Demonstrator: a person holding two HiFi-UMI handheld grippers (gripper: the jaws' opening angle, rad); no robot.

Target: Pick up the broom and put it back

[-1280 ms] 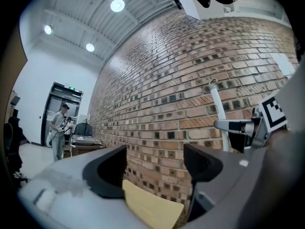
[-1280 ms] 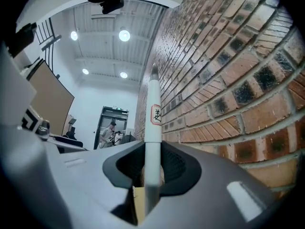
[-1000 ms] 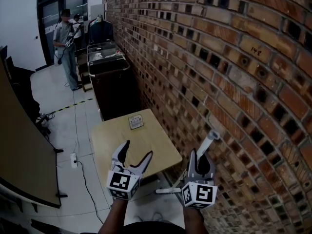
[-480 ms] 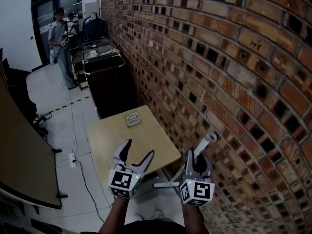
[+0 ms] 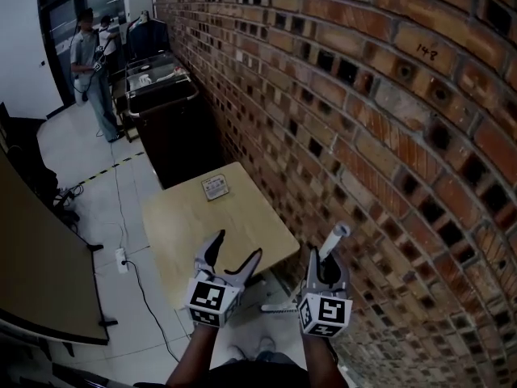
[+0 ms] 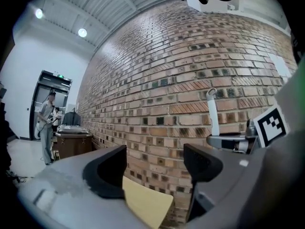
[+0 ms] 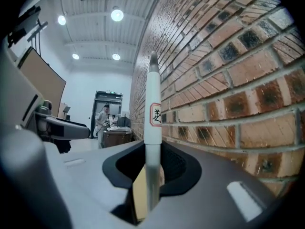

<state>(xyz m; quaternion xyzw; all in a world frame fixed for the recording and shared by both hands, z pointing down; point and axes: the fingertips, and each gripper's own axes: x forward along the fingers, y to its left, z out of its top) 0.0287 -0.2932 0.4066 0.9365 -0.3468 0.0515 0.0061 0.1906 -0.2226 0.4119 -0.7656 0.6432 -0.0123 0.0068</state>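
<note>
Right gripper (image 5: 325, 261) clamps the broom (image 5: 335, 238) upright beside the brick wall (image 5: 380, 136), seemingly to stand it back; left gripper (image 5: 236, 254) gapes empty over the table (image 5: 186, 225)'s near edge.

The bench (image 5: 182, 225) is standing beside the brick wall (image 5: 363, 120) on its right, carrying a small flat object (image 5: 215, 187) near its far edge. A cart (image 5: 161, 107) is standing behind it along the wall. The left gripper (image 5: 237, 247) is hovering over the bench's near edge, and the right gripper (image 5: 325, 259), clamping the broom handle (image 5: 334, 238), is sitting between bench and wall.
</note>
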